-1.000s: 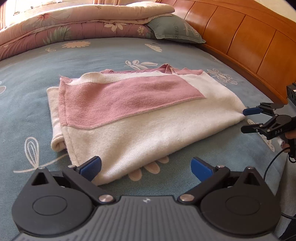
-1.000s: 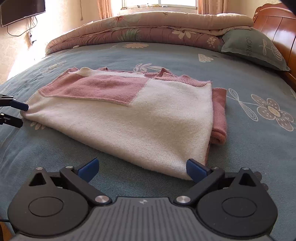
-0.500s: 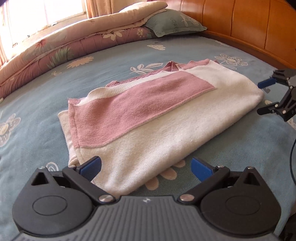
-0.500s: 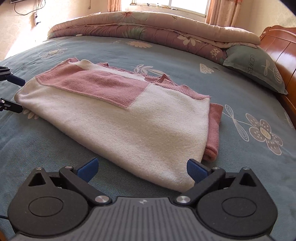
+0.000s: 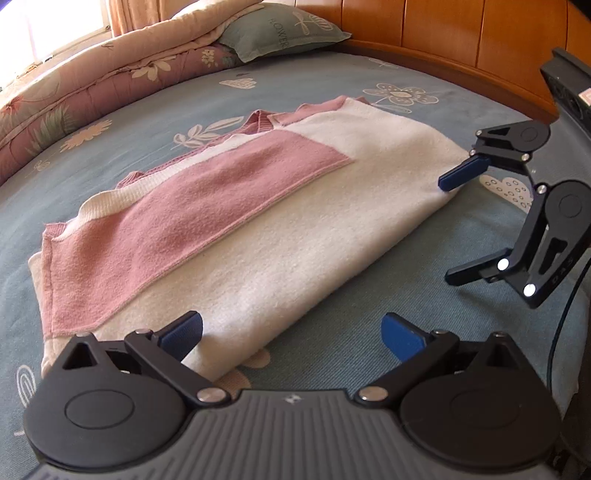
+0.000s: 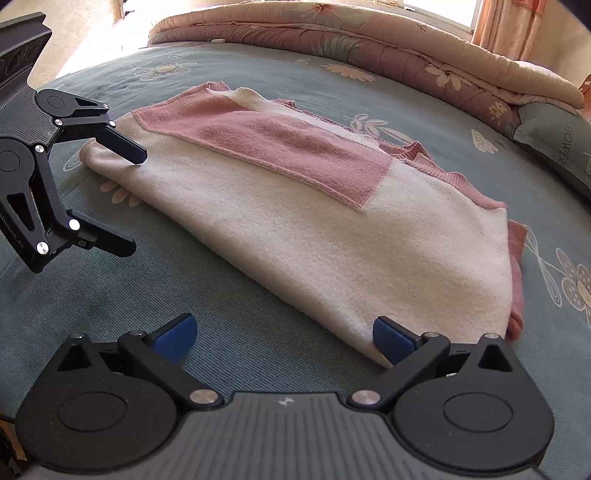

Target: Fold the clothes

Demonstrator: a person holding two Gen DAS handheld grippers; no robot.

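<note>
A folded cream and pink sweater (image 5: 280,229) lies flat on the blue floral bedsheet (image 5: 369,85); it also shows in the right wrist view (image 6: 332,221). My left gripper (image 5: 291,336) is open, its left finger at the sweater's near-left corner. In the right wrist view it (image 6: 133,199) sits open around the sweater's left end. My right gripper (image 6: 284,338) is open, its right finger at the sweater's near-right corner. In the left wrist view it (image 5: 448,229) is open at the sweater's right end, upper pad touching the cloth.
A folded floral quilt (image 5: 92,81) and a green pillow (image 5: 280,33) lie at the bed's far side. A wooden headboard (image 5: 461,33) runs along the right. The same quilt (image 6: 369,40) and pillow (image 6: 554,140) show in the right wrist view.
Both grippers have moved in close to the sweater's two ends. The sweater looks larger in both views and has not moved. Both jaws stay open.
</note>
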